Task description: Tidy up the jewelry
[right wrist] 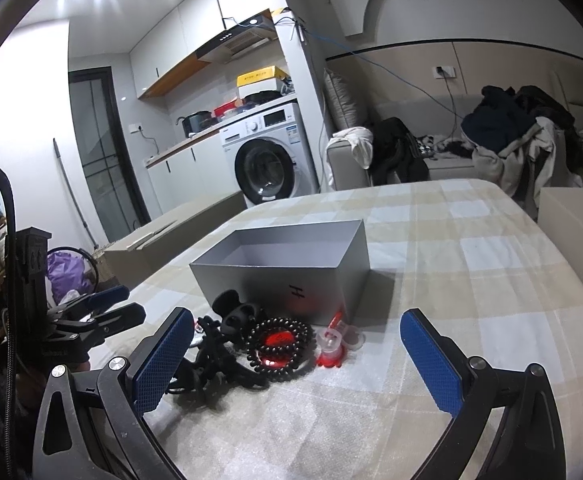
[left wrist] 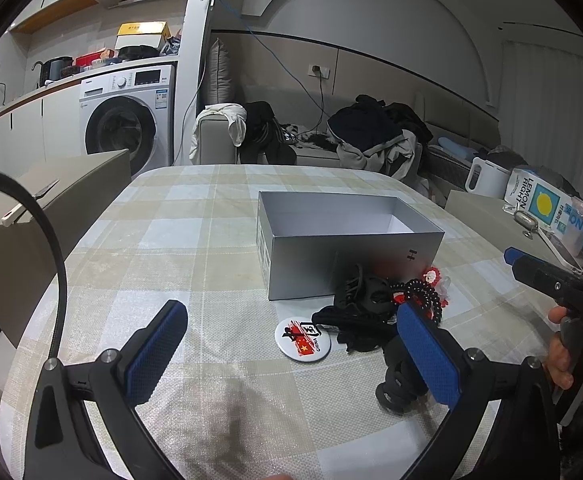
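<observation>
Low in the right wrist frame, beads [right wrist: 281, 346] are lying against the grey box [right wrist: 283, 280]; both grippers [left wrist: 287, 356] [right wrist: 297, 354] are gaping empty (approach squarely, pinch one strand).

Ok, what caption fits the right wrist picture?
Open right gripper faces bead bracelet and black hair clips before empty grey box.

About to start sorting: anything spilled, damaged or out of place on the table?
Nothing is damaged. The jewelry pile lies tangled on the tablecloth outside the grey box, which looks empty. A round badge lies beside it.
</observation>
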The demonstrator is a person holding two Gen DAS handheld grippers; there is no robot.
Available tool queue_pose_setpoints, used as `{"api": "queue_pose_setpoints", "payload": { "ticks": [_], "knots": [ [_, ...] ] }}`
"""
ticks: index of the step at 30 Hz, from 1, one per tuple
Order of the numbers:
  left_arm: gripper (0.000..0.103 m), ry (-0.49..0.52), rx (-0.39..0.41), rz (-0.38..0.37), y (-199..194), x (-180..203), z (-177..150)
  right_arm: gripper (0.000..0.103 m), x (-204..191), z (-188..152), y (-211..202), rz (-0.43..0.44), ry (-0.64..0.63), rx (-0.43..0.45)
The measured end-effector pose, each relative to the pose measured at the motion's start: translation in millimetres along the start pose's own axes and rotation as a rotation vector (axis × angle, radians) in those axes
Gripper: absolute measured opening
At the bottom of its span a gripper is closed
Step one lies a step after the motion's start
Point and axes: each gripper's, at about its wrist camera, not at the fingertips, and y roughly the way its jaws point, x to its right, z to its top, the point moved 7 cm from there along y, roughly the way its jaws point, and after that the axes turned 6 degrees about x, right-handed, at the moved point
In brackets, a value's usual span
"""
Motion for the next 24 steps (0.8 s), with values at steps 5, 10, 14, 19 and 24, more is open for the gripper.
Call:
{"api": "queue_pose_setpoints", "payload": {
  "ticks": [5, 10, 14, 19, 24],
  "knots": [
    [0.102, 0.008, -0.002, 0.002, 0.1, 0.2, -0.4, 0.103, 0.3, 1.1, 1.2, 0.003, -0.003, -0.002],
    [0.102, 0.011, 0.000, 0.006, -0.1, 0.1, -0.7, 0.103, 1.0, 0.5, 2.4, 0.007, 0.003, -0.002],
    [0.102, 0.014, 0.000, 0.008, 0.3, 0.7, -0.8, 0.103, 1.3, 1.0, 2.4, 0.002, 0.004, 0.005],
    [0.102, 0.027, 0.001, 0.013, 0.9, 3.2, -1.1, 0.103, 0.9, 0.3, 3.4, 0.004, 0.006, 0.001],
    [0.102, 0.045, 0.006, 0.018, -0.2, 5.5, -1.2, 0.103, 1.2, 0.0, 2.7, 0.003, 0.005, 0.002]
  ]
}}
